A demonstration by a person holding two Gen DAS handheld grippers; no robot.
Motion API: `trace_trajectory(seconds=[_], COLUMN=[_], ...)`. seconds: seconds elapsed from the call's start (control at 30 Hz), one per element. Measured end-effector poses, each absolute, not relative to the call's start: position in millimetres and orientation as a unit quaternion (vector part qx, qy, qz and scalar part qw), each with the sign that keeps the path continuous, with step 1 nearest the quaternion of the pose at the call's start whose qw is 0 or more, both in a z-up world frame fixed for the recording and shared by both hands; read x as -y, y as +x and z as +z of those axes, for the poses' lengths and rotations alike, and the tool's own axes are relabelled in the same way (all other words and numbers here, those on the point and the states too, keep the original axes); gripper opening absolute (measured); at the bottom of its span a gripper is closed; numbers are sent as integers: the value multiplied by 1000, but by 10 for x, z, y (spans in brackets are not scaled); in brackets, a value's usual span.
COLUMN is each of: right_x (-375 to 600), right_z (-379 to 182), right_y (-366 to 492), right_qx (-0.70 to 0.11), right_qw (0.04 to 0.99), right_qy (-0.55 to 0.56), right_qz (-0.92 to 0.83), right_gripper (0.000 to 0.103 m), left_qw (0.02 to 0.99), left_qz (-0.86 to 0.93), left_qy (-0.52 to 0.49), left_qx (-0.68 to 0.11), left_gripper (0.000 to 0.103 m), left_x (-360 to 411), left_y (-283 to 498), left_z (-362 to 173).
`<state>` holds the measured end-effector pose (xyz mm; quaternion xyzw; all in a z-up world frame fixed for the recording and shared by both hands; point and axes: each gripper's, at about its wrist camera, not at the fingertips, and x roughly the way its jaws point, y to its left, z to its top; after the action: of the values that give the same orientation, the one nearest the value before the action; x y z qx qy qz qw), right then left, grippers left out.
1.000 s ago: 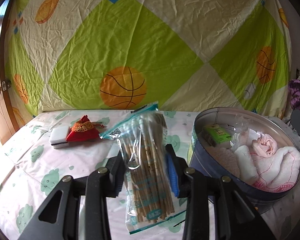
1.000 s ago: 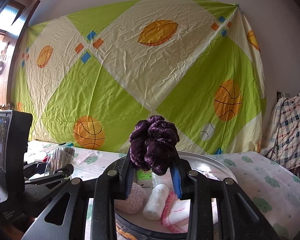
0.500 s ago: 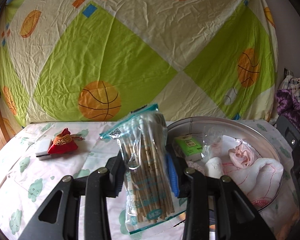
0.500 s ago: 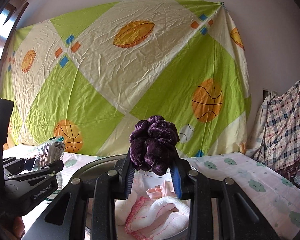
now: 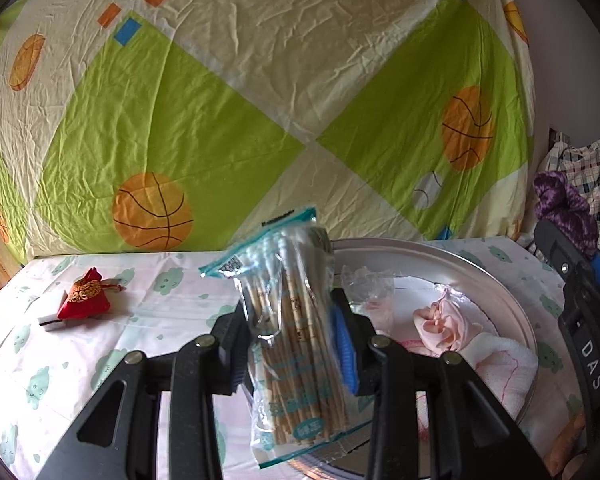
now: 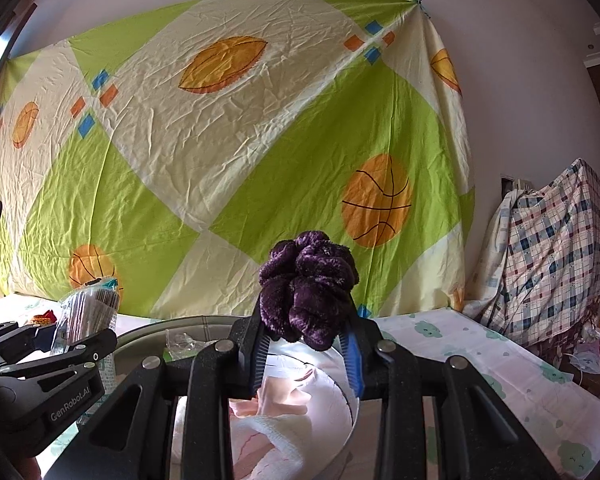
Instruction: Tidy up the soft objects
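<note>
My left gripper (image 5: 296, 344) is shut on a clear plastic bag of cotton swabs (image 5: 296, 320) and holds it upright over the near rim of a round metal tin (image 5: 512, 308). The tin holds a pink cloth (image 5: 444, 324) and a white towel (image 5: 504, 368). My right gripper (image 6: 306, 354) is shut on a fuzzy purple scrunchie (image 6: 308, 280) above the same tin (image 6: 140, 334). The right gripper and its scrunchie (image 5: 564, 208) also show at the right edge of the left wrist view. The left gripper with the bag (image 6: 86, 312) shows at the left of the right wrist view.
A red pouch (image 5: 84, 296) lies on a white sponge (image 5: 48, 318) at the far left of the cloud-print bed sheet (image 5: 100, 360). A green and cream sheet with basketballs (image 5: 260, 100) hangs behind. A plaid cloth pile (image 6: 556, 248) stands at the right.
The left gripper with the swab bag has moved right, over the tin's rim. The right gripper with the scrunchie has moved right over the tin. Both stay shut.
</note>
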<state>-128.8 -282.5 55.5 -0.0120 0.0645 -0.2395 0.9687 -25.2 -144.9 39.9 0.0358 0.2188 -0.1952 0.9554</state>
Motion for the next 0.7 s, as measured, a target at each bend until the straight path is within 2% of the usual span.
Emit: trace_trajectory(seconds=[0.7], right_x=[3199], right_z=[442], right_y=[-988], right_qx=[-124], right_qw=[958], right_qy=[-22], right_qz=[-259], right_gripper=[35], left_qw=[944], left_qz=[-215], left_qy=[46], left_qx=[-247], left_gripper=[36], left_x=[1990], left_y=[-100], left_z=[320])
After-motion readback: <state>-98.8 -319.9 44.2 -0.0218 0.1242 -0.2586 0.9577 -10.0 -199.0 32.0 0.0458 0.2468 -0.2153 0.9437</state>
